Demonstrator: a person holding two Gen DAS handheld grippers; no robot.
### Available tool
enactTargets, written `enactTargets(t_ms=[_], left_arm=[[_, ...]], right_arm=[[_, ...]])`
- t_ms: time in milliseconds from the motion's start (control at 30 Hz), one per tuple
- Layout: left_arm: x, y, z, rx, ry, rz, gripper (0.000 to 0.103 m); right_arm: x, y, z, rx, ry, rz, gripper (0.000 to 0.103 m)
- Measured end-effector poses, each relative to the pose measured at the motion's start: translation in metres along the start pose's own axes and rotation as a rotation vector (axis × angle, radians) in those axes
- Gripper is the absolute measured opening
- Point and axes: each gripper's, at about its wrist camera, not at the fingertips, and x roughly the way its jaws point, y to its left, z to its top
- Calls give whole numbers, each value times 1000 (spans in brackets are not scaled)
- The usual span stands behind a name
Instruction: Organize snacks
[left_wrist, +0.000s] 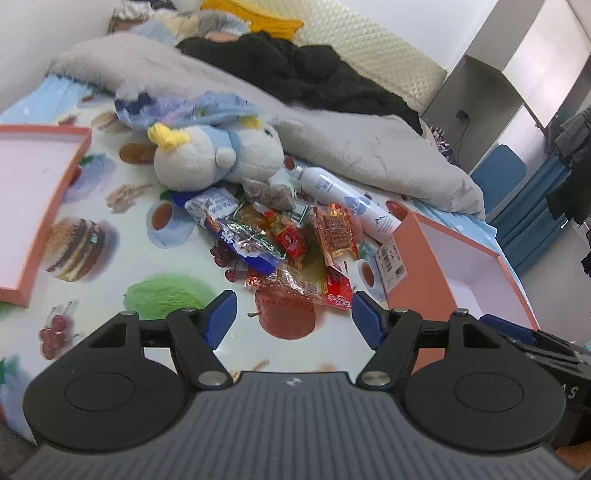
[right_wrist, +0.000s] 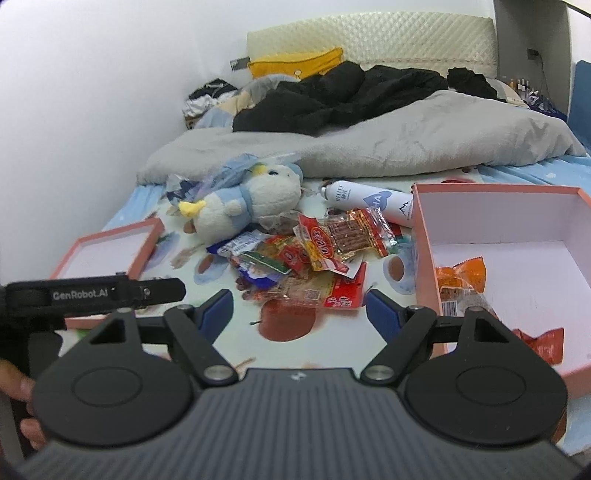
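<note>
- Two grippers were in view, each with its blue-padded jaws spread wide and nothing between them: the left gripper (left_wrist: 294, 314) and the right gripper (right_wrist: 300, 312) both hung above the printed sheet (left_wrist: 166, 295), just before the snacks.
- Nearest to the right gripper stood the pink box (right_wrist: 423, 243), open, with an orange packet (right_wrist: 461, 282) and a red packet (right_wrist: 543, 341) lying inside on its white floor.
- Between the box and the pink lid (left_wrist: 66, 177) lay the pile of snacks (left_wrist: 284, 243), loose on the sheet, well apart from the lid.
- Just behind the pile lay a plush bird (left_wrist: 218, 155) on its side, touching the farthest packets, and beside it a white bottle (left_wrist: 347, 195), also lying down, its end near the box.
- Farther back were a grey blanket (right_wrist: 406, 144), black clothes (right_wrist: 332, 96) on it and a cream headboard (right_wrist: 369, 37) at the wall.
</note>
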Motion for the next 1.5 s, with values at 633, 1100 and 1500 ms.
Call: enactTargets(t_ms=[633, 1100, 1500], left_arm=[[166, 40, 67, -12, 94, -28, 58], [225, 54, 89, -63, 81, -25, 48], [219, 34, 90, -27, 83, -5, 8]], right_arm=[[148, -11, 32, -94, 139, 2, 44], [212, 2, 34, -221, 138, -30, 30], [194, 6, 41, -268, 100, -84, 3]])
